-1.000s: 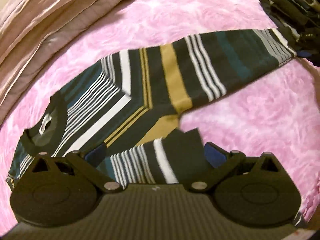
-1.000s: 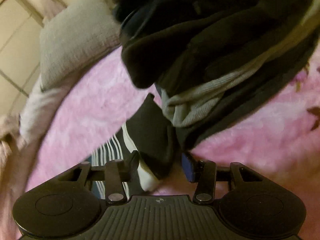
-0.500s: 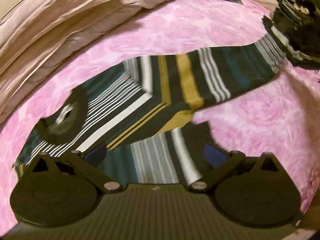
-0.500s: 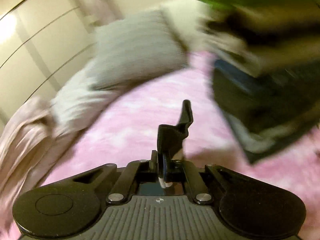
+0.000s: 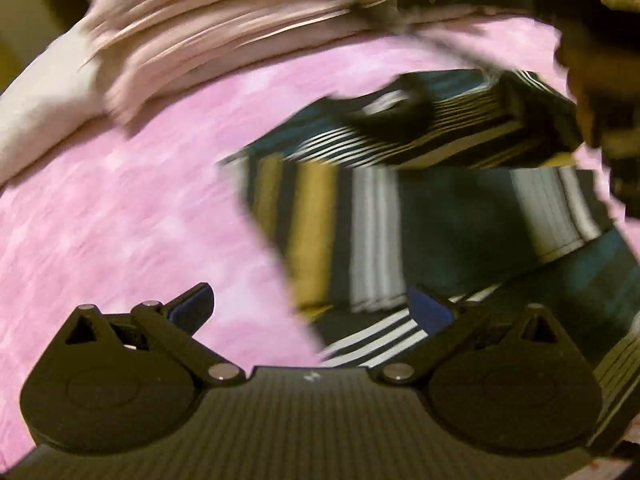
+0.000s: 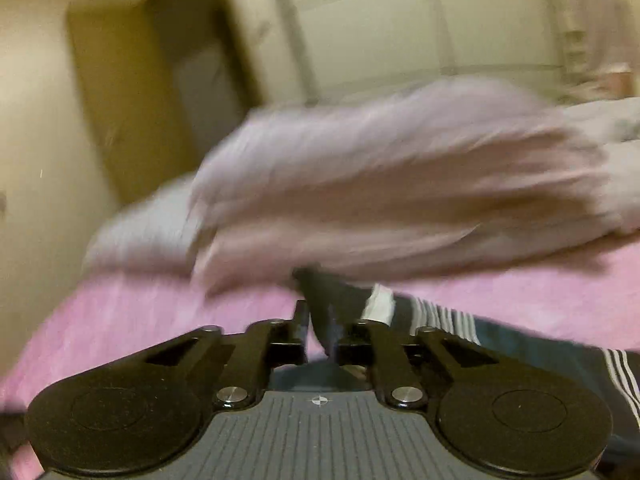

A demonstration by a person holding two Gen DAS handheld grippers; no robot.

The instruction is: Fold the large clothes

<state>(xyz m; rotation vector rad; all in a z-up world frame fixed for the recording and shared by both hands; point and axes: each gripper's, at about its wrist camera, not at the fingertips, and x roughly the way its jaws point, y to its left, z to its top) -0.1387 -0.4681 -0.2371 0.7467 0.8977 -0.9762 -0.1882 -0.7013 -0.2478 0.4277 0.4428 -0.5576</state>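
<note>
Blanket [image 5: 120,208], pink, is the landmark. Left of the sweater [image 5: 400,216] it lies bare; the sweater is spread on it, part doubled over.

Left tongs [image 5: 312,308]: open, holding nothing, over the sweater's near edge.

Right tongs [image 6: 322,336]: jaws have just been opening, a dark fold of sweater between them; grip unclear through blur.

Step, as judged: carrying one end across to fold. Next: lay it down square, let go, smooth.

I find no legible text, label, brand or number in either view. The only sign is a small crosshair mark [image 6: 319,400] on the ribbed body of my right hand-held gripper [image 6: 322,326], lower centre of the frame.
</note>
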